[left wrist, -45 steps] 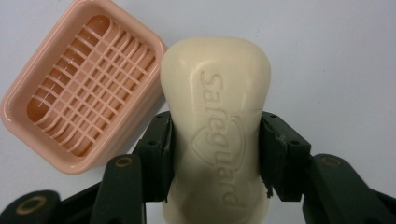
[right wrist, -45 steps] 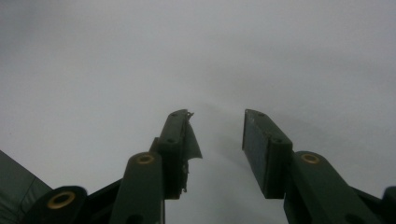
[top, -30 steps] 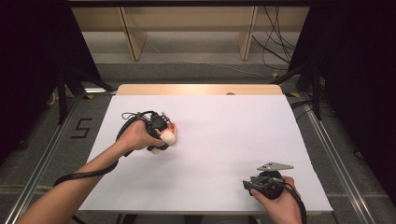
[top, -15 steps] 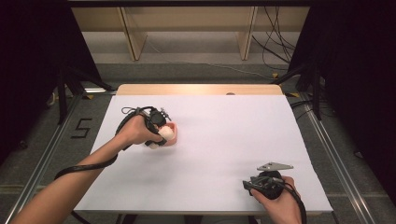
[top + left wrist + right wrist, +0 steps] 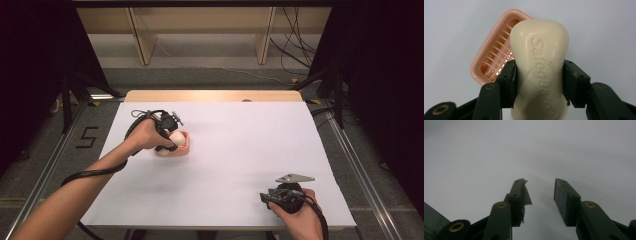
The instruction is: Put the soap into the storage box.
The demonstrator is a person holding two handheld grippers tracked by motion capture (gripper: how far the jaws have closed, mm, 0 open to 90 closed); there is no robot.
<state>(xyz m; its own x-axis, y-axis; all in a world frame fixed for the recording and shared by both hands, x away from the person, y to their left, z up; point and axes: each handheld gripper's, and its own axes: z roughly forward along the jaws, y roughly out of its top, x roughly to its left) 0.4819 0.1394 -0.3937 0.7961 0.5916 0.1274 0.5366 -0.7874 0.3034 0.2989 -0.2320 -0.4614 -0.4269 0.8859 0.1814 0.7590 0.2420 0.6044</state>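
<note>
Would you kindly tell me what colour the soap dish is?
The soap dish is pale pink with a slatted grid floor, clearest in the left gripper view.

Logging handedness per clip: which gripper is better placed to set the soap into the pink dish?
Left. The left gripper is clamped on the soap bar just above the pink dish; the right gripper is open, far off.

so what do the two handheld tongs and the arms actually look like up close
Both tongs are black: the left tongs and right tongs each have two flat rectangular pads on arms with brass-coloured pivot rivets. One right-hand pad's lining is torn and peeling. A black cable trails from the left one; a grey three-cornered plate tops the right one. Both forearms are bare, no sleeves.
</note>
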